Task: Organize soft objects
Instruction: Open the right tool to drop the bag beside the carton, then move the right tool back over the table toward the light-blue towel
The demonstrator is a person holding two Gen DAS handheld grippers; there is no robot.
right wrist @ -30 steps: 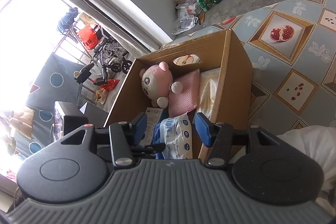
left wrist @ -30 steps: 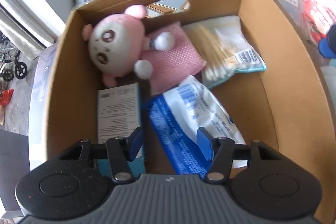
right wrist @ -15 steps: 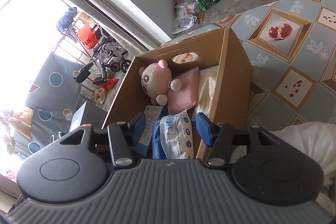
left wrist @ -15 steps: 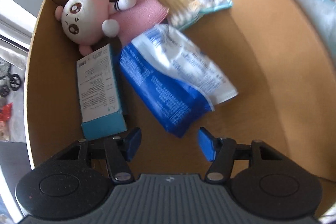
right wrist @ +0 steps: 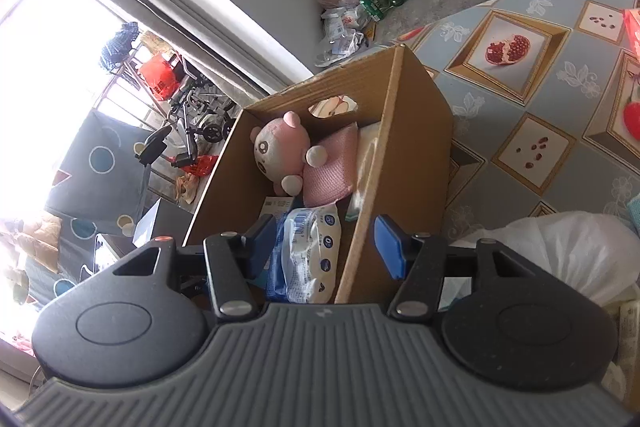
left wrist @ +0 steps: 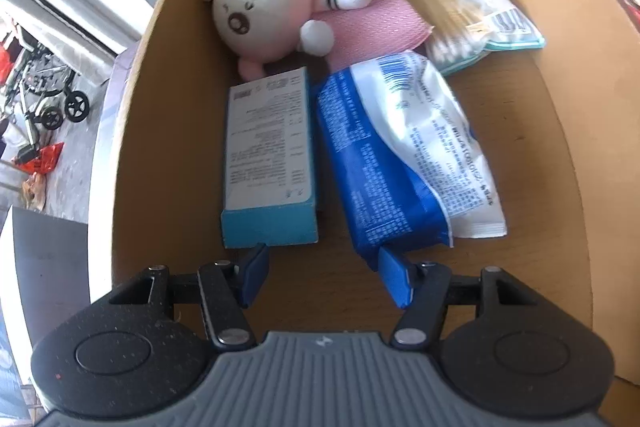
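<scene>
An open cardboard box (left wrist: 568, 99) holds a pink plush toy (left wrist: 260, 7) at its far end, lying partly on a pink sponge cloth (left wrist: 376, 27). Beside them is a clear bag of cotton swabs (left wrist: 464, 19). Closer to me lie a blue-and-white wipes pack (left wrist: 400, 155) and a teal carton (left wrist: 268, 155). My left gripper (left wrist: 323, 259) hangs open inside the box, just short of the carton and the pack, holding nothing. My right gripper (right wrist: 324, 225) is open and empty above the near end of the box (right wrist: 416, 131), whose plush toy (right wrist: 276, 151) and wipes pack (right wrist: 312, 251) show beyond it.
The box stands on a patterned tablecloth (right wrist: 540, 99). A white plastic bag (right wrist: 560, 255) lies at the near right. Bottles and bags (right wrist: 360, 7) clutter the floor by the far wall. A wheeled frame (left wrist: 48, 103) stands beyond the window at left.
My left gripper has tipped downward and drawn back to the near end of the box, so the carton and wipes pack now lie ahead of its fingertips. The right gripper has barely moved.
</scene>
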